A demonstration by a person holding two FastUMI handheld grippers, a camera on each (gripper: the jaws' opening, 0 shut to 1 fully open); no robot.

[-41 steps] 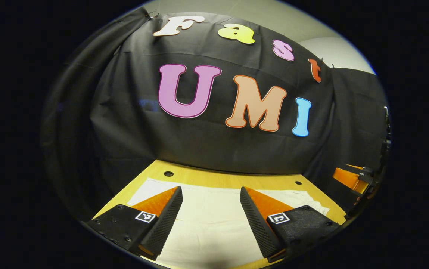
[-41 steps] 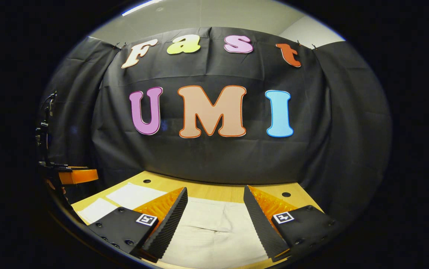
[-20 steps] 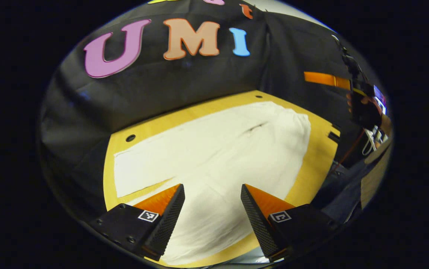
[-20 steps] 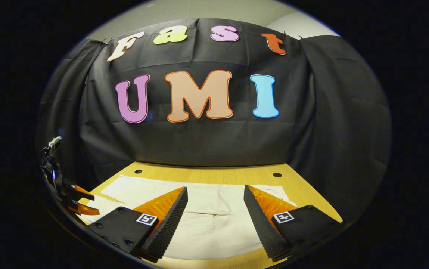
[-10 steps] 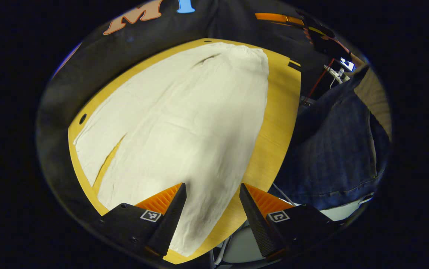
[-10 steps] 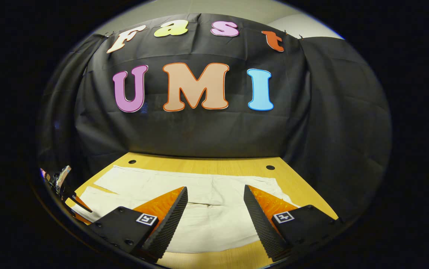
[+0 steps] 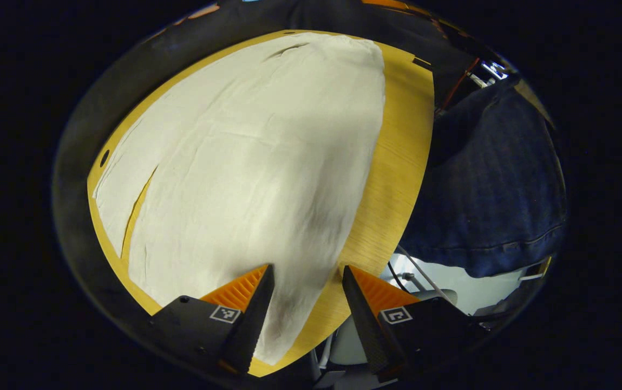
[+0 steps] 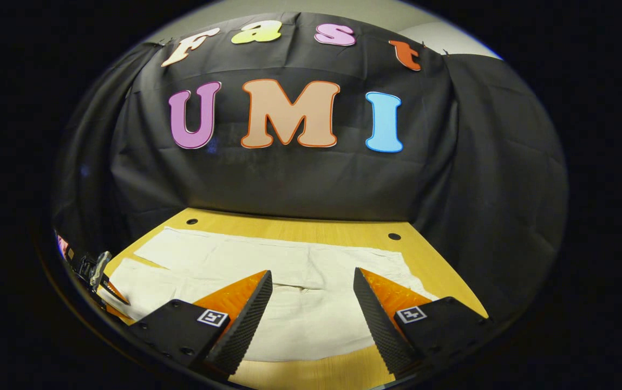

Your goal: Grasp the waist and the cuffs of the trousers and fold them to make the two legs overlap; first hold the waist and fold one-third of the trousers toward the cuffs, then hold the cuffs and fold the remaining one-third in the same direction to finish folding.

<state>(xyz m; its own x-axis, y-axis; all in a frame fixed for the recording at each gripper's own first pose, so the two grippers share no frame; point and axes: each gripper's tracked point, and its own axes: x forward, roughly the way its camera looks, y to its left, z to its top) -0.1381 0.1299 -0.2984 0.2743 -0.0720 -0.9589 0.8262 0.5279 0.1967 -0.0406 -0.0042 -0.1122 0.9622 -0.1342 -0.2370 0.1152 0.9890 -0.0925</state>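
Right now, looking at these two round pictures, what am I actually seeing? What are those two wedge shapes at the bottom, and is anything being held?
There is no robot here. A person holds a hand tool with two fingers in each hand, and a small wide-angle camera rides on each tool, looking out along its fingers. The wedges at the bottom are those fingers.

In the left gripper view, the left gripper is tipped down over the near corner of the wooden table. Pale trousers lie spread flat on it, the two legs parted by a narrow gap. The dark blue cloth at right is the person's clothing.

In the right gripper view, the right gripper points level across the same trousers toward the black cloth wall.

Both grippers are open; nothing is held yet.
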